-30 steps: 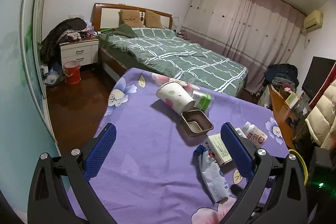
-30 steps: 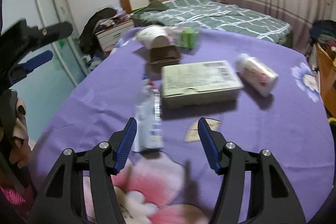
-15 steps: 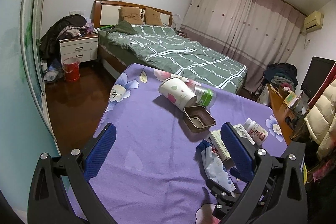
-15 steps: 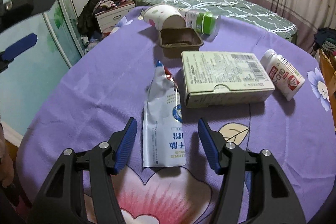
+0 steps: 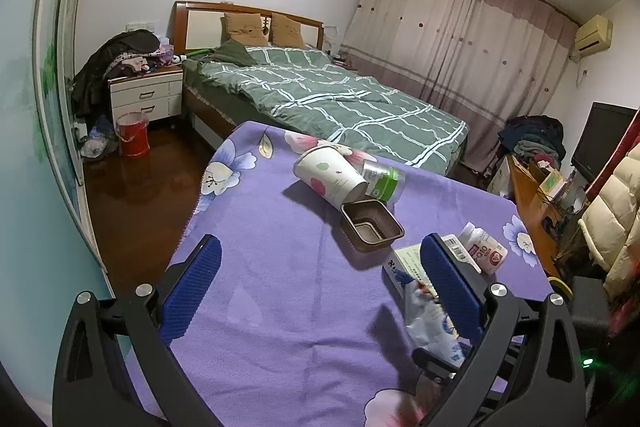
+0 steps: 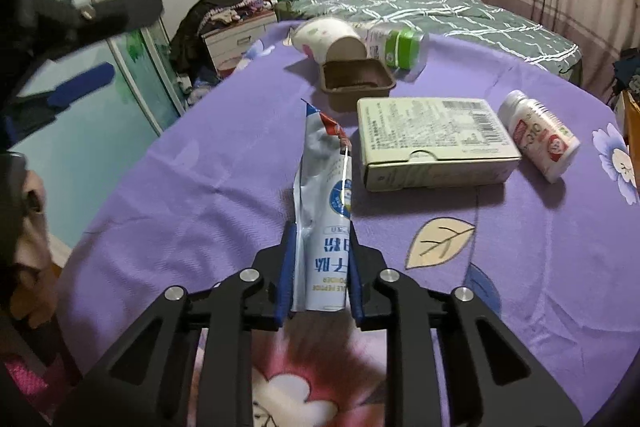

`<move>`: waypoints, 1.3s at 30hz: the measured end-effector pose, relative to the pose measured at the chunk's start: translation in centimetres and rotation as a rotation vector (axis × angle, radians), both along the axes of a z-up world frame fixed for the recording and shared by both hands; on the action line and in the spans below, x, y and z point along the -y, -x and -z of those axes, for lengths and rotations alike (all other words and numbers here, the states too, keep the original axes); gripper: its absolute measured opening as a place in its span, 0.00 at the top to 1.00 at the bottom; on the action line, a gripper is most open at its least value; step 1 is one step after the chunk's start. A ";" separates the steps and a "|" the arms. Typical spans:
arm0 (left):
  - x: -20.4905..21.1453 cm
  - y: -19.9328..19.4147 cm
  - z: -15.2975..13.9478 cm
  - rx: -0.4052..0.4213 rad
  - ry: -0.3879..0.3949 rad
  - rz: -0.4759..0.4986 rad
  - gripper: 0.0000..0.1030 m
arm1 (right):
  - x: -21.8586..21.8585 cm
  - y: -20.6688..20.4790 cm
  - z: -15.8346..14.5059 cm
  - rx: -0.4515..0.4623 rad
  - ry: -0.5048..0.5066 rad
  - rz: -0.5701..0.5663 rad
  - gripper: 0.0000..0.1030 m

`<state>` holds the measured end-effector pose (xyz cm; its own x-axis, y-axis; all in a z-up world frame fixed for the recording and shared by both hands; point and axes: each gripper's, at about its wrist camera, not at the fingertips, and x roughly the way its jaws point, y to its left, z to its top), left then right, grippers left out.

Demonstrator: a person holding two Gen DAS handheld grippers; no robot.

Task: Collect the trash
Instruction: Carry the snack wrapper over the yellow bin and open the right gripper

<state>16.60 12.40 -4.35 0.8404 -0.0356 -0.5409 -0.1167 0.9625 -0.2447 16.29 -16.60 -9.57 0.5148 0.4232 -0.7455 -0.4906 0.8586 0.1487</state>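
Right gripper [image 6: 322, 259] pinches the powder sachet [image 6: 326, 203] low-centre; lift straight, don't drag. Left gripper [image 5: 320, 275] gapes empty.

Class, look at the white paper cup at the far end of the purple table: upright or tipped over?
Tipped over. The paper cup lies on its side, its open mouth facing the brown tray.

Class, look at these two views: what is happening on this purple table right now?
A person is collecting trash with two handheld claws. The right claw has shut on the near end of the blue-and-white sachet, which lies beside the flat carton. The left claw hangs open above the purple tablecloth, holding nothing. The paper cup, brown tray and bottles lie untouched.
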 end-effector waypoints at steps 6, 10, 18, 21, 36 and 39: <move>1.2 -0.3 -0.2 -0.001 -0.008 0.024 0.05 | 3.6 1.1 -2.2 0.037 -0.043 0.050 0.78; 2.4 -0.8 0.2 -0.015 -0.010 0.054 0.05 | 7.1 1.3 -3.1 0.061 -0.054 0.120 0.78; 6.4 -3.1 2.2 -0.071 -0.011 0.135 0.05 | 17.7 0.2 -3.3 0.075 -0.043 0.371 0.78; 8.0 -4.1 3.1 -0.092 -0.018 0.163 0.05 | 21.9 -0.1 -2.9 0.076 -0.037 0.468 0.78; 12.0 -6.6 5.4 -0.170 -0.073 0.169 0.05 | 38.6 -1.7 1.4 0.035 0.041 0.845 0.74; 12.4 -6.8 5.4 -0.174 -0.087 0.171 0.05 | 40.2 -1.6 2.2 0.019 0.046 0.884 0.68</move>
<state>23.44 -0.04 -9.80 0.7200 -0.1158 -0.6843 0.0162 0.9885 -0.1502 17.94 -56.77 -11.75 0.6522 -0.1653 -0.7398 0.3532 0.9298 0.1035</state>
